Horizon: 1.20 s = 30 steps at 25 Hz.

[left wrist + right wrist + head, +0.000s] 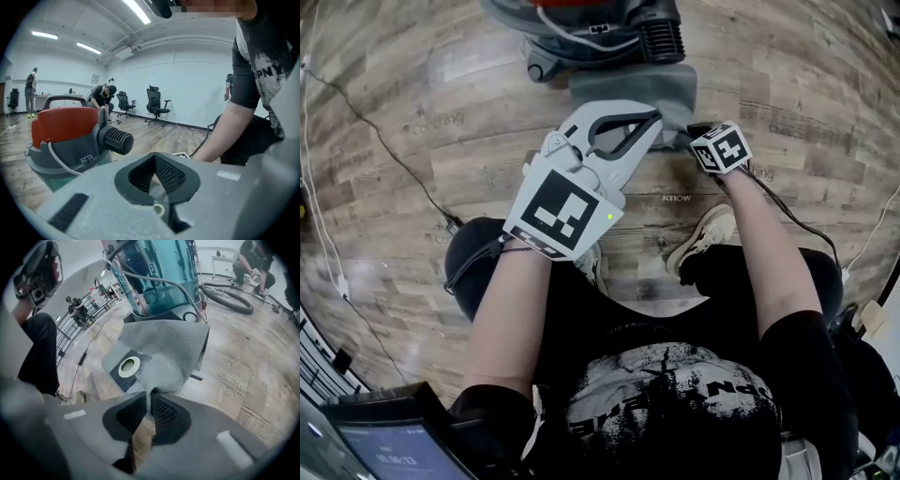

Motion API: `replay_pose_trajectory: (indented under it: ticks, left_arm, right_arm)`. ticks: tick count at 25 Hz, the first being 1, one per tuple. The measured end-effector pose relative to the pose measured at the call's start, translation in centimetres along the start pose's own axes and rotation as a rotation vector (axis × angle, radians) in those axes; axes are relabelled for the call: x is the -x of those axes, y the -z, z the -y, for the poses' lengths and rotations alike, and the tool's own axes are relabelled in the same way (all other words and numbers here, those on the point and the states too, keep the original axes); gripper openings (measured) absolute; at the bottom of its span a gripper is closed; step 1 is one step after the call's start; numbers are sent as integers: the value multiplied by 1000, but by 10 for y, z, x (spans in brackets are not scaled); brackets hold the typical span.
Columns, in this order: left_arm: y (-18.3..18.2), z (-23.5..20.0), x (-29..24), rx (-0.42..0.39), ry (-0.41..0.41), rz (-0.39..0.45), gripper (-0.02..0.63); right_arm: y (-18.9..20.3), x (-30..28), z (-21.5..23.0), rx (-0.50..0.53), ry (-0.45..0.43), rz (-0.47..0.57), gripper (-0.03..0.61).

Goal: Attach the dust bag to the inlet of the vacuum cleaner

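Pinching one edge of the grey dust bag (173, 352), the right tongs (150, 401) are clenched on the cloth, w/ the fabric caught right between the pads. The bag hangs from that grip just in front of the vacuum (65, 136). Its far end is near the machine's base; can't tell if it touches. Grabbing the soft edge rather than the stiff part prob. lets the bag fall open, so the dark collar (129, 367) w/ its white-ringed hole faces up and is easy to see.

The left tongs (157, 180) are clenched too, but on nothing: pads together, no cloth btwn them. They're held roughly level, aimed at the vacuum's side, where a black ribbed spout (117, 140) sticks out under the red lid. That's likely the inlet, so the left side looks parked ready to help line things up.

The person sits on the wood floor (243, 362) w/ the vacuum straight ahead, which keeps bag and machine within reach of both arms. A hose (227, 296) lies on the floor behind, apart from the work.

Task is early: the bag isn't on the inlet yet. Next step, I'd guess, needs a grip on the collar itself, since the limp cloth won't push the hole onto the spout.
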<state>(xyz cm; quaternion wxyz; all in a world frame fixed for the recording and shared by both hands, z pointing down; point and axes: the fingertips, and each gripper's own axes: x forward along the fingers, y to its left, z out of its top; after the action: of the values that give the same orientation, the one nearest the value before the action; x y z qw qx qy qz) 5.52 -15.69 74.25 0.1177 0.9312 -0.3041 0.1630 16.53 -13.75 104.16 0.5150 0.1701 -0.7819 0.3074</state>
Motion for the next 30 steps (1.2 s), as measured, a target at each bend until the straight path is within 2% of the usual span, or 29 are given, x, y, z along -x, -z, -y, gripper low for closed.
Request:
replay_pose_trajectory:
  ticks: [7,10,14,16,21,26,30]
  left_arm:
    - [7,-7,-4,12,8,-32,5]
    - [13,-7,-5,-1,5,-65,5]
    - [19,-10,-2,-27,-12,-102,6]
    - [24,-10,0,-42,-21,-125,53]
    - [43,-4,-2,-160,-23,-221,124]
    - [64,-6,-2,-310,-73,-330,193]
    - [74,-13,-3,-409,-99,-397,194]
  right_arm:
    - [-35,56,-25,-10,-134,90,31]
    - [-57,91,-38,-22,-212,167,31]
    - [-84,135,-42,-46,-273,286,31]
    - [-91,152,-39,-46,-289,316,31]
    - [-109,181,-32,-12,-345,347,31]
    - [-124,215,-46,-68,-463,419,31]
    - [-125,230,-59,-77,-506,435,31]
